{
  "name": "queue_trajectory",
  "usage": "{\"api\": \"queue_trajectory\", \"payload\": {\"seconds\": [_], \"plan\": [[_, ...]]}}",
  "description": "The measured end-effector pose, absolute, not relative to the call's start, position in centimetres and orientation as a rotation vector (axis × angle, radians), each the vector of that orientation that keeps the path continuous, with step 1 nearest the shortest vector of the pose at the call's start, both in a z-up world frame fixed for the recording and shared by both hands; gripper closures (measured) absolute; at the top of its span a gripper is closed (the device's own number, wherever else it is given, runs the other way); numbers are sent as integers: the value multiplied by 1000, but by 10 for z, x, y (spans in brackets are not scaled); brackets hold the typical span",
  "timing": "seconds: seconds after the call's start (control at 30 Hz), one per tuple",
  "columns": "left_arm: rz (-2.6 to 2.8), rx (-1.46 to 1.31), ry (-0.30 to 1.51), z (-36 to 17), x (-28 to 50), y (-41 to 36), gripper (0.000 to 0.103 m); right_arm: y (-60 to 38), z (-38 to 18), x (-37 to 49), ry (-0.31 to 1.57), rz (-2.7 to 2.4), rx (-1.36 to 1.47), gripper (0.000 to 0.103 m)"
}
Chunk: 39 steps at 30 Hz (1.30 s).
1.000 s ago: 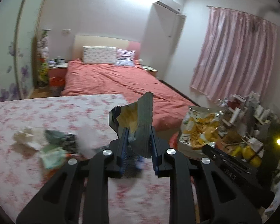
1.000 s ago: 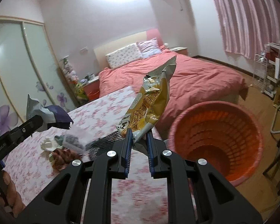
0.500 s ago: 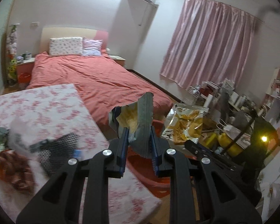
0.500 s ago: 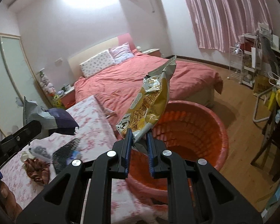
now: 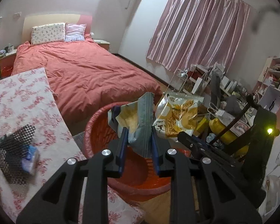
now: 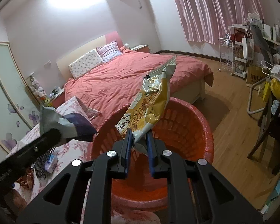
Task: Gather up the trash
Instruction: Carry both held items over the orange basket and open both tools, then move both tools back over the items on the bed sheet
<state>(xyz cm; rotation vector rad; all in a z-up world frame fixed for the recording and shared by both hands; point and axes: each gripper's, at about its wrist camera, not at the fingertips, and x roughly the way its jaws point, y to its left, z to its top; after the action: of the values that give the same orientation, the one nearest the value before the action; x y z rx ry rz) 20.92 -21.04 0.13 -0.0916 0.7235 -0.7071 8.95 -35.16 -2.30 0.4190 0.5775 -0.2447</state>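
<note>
Left wrist view: the left gripper (image 5: pixel 138 140), jaws opening, has one grey-blue snack wrapper (image 5: pixel 135 119) between them above one red basket (image 5: pixel 95 128) of unclear contents

Right wrist view: the right gripper (image 6: pixel 138 142) pinches one yellow snack bag (image 6: pixel 149 104) over that basket (image 6: pixel 192 130)
</note>
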Motion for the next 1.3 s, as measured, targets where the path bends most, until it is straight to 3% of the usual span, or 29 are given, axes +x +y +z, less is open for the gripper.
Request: {"api": "queue_trajectory", "payload": {"seconds": [0.17, 0.27, 0.43, 0.87, 1.3], "plan": [[-674, -86, 765, -10, 217, -218, 57, -356, -30, 93, 593, -244, 430, 84], [-648, -79, 782, -19, 221, -215, 53, -357, -32, 92, 601, -252, 435, 72], [-593, -94, 806, -26, 228, -196, 50, -355, -34, 91, 611, -259, 422, 60], [-476, -132, 784, -13, 216, -127, 47, -325, -22, 98, 628, -194, 371, 60], [-180, -167, 729, 1, 190, 4, 44, -224, -12, 116, 669, 2, 265, 60]]}}
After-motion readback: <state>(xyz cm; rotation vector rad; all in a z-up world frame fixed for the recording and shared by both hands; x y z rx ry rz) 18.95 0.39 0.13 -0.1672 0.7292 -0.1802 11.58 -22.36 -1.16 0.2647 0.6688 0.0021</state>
